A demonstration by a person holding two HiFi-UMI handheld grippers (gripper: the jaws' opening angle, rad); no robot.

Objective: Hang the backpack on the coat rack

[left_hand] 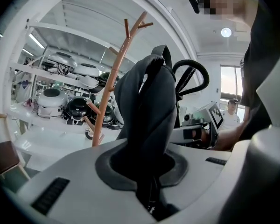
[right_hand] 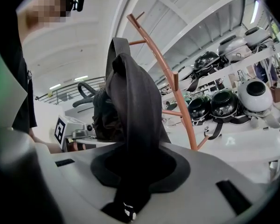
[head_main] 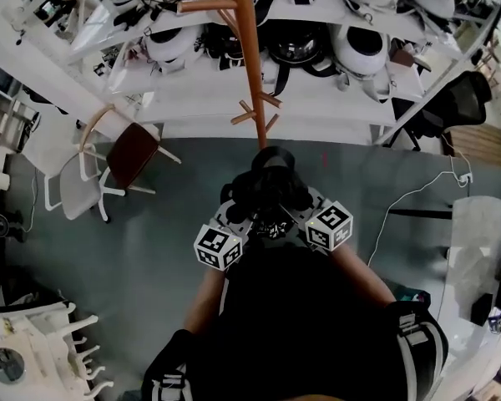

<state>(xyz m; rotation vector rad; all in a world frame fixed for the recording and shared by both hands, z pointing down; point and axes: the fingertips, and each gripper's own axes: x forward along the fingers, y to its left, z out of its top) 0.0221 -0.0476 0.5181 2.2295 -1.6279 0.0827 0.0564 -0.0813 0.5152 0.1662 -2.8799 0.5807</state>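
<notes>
1. Chair (head_main: pixel 132 155) with a brown seat stands at the left of the head view, on the grey floor (head_main: pixel 150 249).
2. At the bottom centre of the left gripper view, my left gripper (left_hand: pixel 151 190) has its jaws almost together, pinching a fold of black fabric of the backpack (left_hand: pixel 147 106).
3. In the centre of the head view the backpack is held up between both grippers, just below the lower pegs of the brown coat rack (head_main: pixel 247 48). I cannot tell if it touches the rack.
4. My right gripper (right_hand: pixel 130 190) is closed narrowly on the same black fabric.
5. White shelves (head_main: pixel 317 98) with helmets (head_main: pixel 361 50) fill the top and upper right.
</notes>
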